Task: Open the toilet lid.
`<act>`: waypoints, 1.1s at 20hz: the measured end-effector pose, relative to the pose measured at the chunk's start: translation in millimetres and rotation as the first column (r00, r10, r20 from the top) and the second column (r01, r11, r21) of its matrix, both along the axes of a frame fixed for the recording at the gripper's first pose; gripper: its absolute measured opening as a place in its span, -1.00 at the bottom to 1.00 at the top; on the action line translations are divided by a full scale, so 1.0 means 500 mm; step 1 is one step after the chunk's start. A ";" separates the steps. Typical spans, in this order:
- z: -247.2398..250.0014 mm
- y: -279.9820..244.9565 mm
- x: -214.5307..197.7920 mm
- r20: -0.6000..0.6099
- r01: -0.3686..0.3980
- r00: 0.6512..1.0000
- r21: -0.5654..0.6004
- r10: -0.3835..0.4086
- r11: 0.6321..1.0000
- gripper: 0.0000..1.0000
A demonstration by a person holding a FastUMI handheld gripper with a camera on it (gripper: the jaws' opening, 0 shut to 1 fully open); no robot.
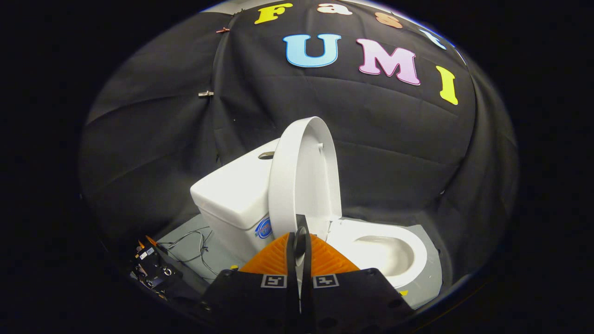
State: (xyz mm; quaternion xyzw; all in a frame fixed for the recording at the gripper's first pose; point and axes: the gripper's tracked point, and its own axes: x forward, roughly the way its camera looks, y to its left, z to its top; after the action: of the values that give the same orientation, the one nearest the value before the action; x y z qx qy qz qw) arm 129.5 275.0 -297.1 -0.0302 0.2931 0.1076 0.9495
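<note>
The white toilet lid (304, 176) stands raised, close to upright, with its back toward the tank (232, 195). Its inner face turns toward the open seat and bowl (394, 253), which lie to the right, beyond my fingers. My gripper (300, 236) is shut, its two fingers pressed together with nothing visible between them. The fingertips sit just in front of the lid's lower edge, near the hinge. I cannot tell whether they touch it.
A dark flush button (266, 155) sits on top of the tank. The toilet stands on a grey floor mat (429, 264). Loose black cables (197, 243) and a small device (153, 269) lie on the floor left of the tank.
</note>
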 end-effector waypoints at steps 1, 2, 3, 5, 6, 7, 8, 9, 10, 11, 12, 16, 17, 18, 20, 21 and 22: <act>0.001 0.008 -0.003 -0.008 -0.007 1.000 0.008 0.007 1.000 -0.89; -0.009 0.013 -0.001 -0.010 -0.020 1.000 0.026 0.020 0.999 -0.76; -0.004 0.023 -0.005 -0.015 -0.044 0.999 0.058 0.045 0.997 -0.68; -0.009 0.016 -0.001 -0.022 -0.041 0.999 0.084 0.043 0.996 -0.17; 0.003 0.009 -0.008 -0.016 -0.032 0.999 0.086 0.033 0.996 0.21; 0.016 0.004 -0.009 -0.004 -0.031 0.999 0.088 0.032 0.996 0.58; 0.028 0.003 -0.008 0.010 -0.034 0.999 0.091 0.033 0.995 0.96; 0.043 -0.003 -0.009 0.030 -0.037 0.999 0.090 0.035 0.995 0.96; 0.061 -0.008 -0.010 0.049 -0.038 0.998 0.090 0.034 0.995 0.98; 0.085 -0.016 -0.011 0.074 -0.038 0.997 0.094 0.031 0.995 0.98; 0.111 -0.026 -0.012 0.103 -0.035 0.994 0.098 0.025 0.995 0.98; 0.222 -0.082 -0.022 0.223 -0.017 0.975 0.094 -0.005 0.995 0.98; 0.249 -0.102 -0.025 0.255 -0.008 0.967 0.089 -0.015 0.996 0.98; 0.281 -0.123 -0.028 0.290 0.003 0.957 0.086 -0.028 0.996 0.97; 0.343 -0.164 -0.043 0.360 0.025 0.931 0.093 -0.057 0.995 0.96; 0.370 -0.185 -0.054 0.386 0.036 0.920 0.099 -0.072 0.994 0.96; 0.395 -0.207 -0.064 0.407 0.046 0.909 0.107 -0.086 0.993 0.96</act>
State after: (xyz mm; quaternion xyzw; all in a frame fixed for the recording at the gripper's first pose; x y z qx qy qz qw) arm 97.5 171.6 -99.8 0.0030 0.0824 0.0807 0.9933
